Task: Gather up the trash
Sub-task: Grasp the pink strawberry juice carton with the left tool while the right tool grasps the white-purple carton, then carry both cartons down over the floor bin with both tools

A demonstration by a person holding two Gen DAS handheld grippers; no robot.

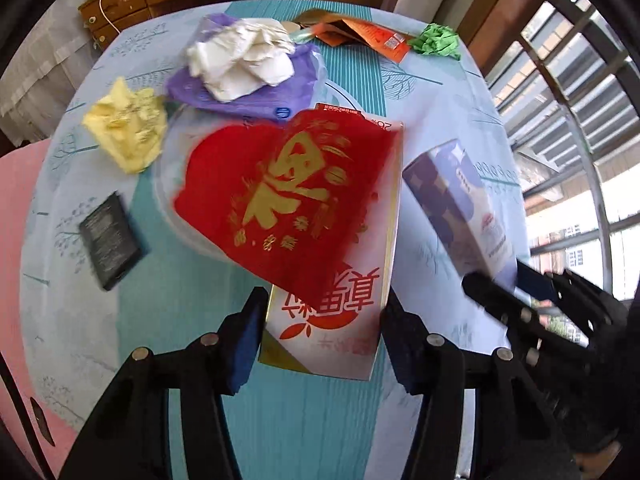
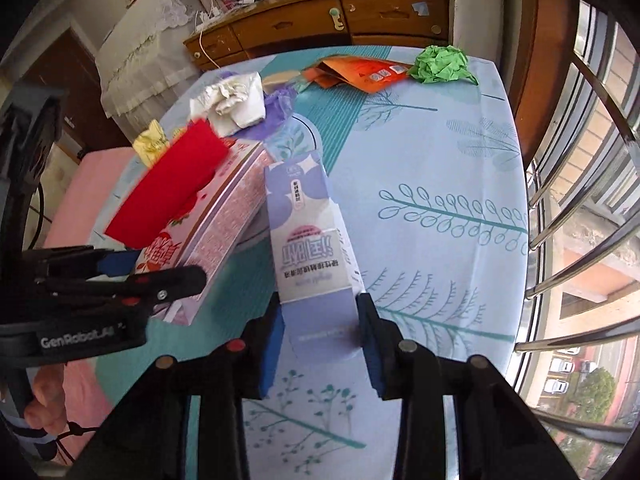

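Left gripper (image 1: 324, 336) has the pink carton (image 1: 344, 320) between its fingers (image 1: 244, 340); pads sit at both sides of the carton's near end, looks like a grip on it. A red envelope (image 1: 280, 200) w/ gold print lies on top of the carton, covering most of its far half.

Right gripper (image 2: 320, 344) holds the purple box (image 2: 308, 240) by its near end, fingers (image 2: 372, 344) narrow and pressed on both sides. In the right wrist view the box is just right of the carton, tilted away from the camera over the surface (image 2: 440, 200).

Rest of the trash, placed from the carton in the left wrist view:
- yellow wad (image 1: 128, 128) – left and beyond, on the surface.
- black card (image 1: 110, 240) – left, flat, well apart.
- purple bag (image 1: 248, 92) – just beyond, w/ white crumpled paper (image 1: 244, 60) on it.
- orange packet (image 1: 360, 36) – far edge, beyond the bag.
- green wad (image 1: 436, 40) – far right, beside the packet.

A clear round lid or plate shows under the carton's left side; can't tell which. The left gripper also shows at the left edge of the right wrist view, a hand (image 2: 44, 400) below it. Wooden drawers (image 2: 320, 20) stand past the far end of the surface.
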